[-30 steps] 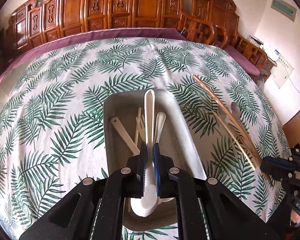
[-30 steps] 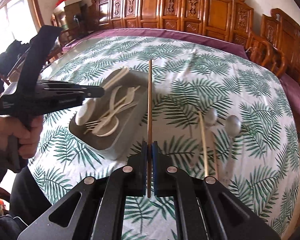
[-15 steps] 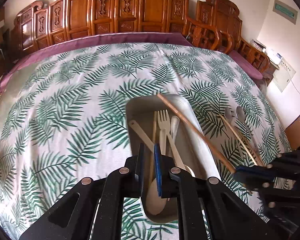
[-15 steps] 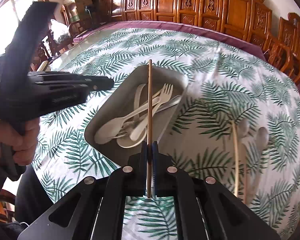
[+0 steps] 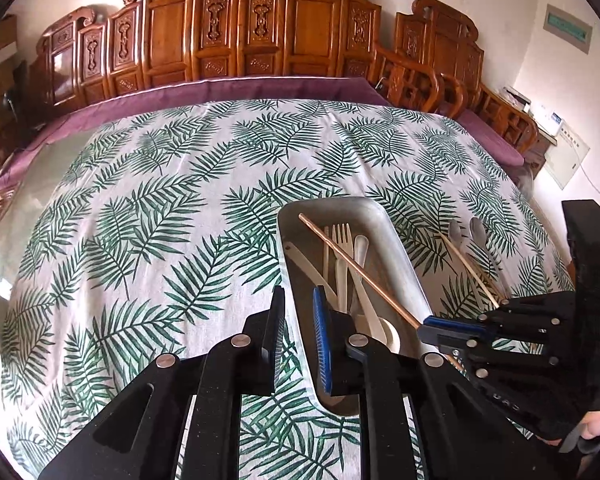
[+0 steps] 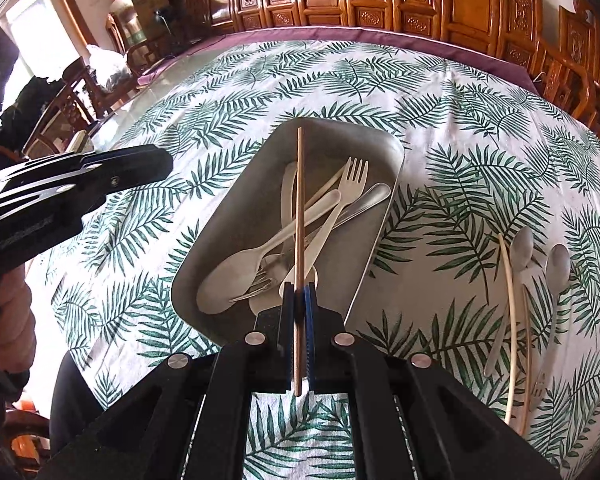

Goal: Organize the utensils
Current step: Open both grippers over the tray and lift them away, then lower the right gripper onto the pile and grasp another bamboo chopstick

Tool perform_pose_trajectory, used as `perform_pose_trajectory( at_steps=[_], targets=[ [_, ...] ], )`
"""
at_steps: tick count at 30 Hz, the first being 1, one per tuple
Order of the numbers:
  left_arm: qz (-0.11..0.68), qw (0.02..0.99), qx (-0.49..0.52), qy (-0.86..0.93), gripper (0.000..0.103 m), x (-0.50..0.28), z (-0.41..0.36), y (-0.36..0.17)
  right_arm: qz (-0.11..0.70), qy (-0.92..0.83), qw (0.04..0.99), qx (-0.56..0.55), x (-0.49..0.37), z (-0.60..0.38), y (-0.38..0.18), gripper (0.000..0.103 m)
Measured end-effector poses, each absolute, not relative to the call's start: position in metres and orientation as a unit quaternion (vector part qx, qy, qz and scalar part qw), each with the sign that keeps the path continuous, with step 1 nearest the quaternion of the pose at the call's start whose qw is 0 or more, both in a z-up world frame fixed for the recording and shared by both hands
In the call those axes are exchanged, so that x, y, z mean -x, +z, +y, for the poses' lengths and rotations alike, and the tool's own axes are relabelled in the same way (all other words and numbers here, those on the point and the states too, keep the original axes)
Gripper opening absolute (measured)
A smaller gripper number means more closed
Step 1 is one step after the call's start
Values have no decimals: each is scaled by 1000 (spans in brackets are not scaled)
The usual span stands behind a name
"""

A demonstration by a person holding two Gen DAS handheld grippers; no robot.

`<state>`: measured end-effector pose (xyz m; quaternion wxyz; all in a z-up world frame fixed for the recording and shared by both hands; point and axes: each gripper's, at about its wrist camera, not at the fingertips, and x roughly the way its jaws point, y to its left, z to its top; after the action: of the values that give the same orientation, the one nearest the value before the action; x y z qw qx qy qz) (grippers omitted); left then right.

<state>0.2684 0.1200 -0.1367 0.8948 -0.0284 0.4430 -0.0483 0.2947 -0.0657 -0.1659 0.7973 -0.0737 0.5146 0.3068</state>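
A grey metal tray (image 6: pixel 240 216) (image 5: pixel 340 206) lies on the leaf-print cloth and holds a white spoon (image 6: pixel 236 268), a white fork (image 6: pixel 352 176), a metal spoon (image 6: pixel 374 194) and other pale cutlery. My right gripper (image 6: pixel 299 300) (image 5: pixel 432 326) is shut on a brown chopstick (image 6: pixel 300 200) (image 5: pixel 356 268), which stretches lengthwise above the tray's contents. My left gripper (image 5: pixel 300 332) (image 6: pixel 156 166) hangs by the tray's near left rim. Its jaws are opening and nothing is between them.
On the cloth right of the tray lie a pale chopstick (image 6: pixel 508 300) (image 5: pixel 466 264), two grey spoons (image 6: pixel 522 248) (image 6: pixel 558 260) and more cutlery. Carved wooden chairs (image 5: pixel 260 32) ring the table's far side. A person's hand (image 6: pixel 8 316) grips the left tool.
The left gripper let go of the white spoon into the tray, drew back to the left and its jaws parted. The right gripper carried the brown chopstick from beside the tray to above it.
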Motion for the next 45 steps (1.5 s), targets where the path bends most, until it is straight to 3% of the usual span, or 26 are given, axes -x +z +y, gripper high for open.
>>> perform_pose_trajectory(
  at_steps=[14,24,45],
  targets=[
    [440,897,29,-41,13,-260,126,-133,521,313,791,62,-312,-54,-171,6],
    [432,900,24,-45,14,-255,118,-123,477,336,809,66,-299,-64,-142,7],
    [422,903,1,-81,17,-250,56,-106,447,246,860,31,-262,-223,-115,7]
  ],
)
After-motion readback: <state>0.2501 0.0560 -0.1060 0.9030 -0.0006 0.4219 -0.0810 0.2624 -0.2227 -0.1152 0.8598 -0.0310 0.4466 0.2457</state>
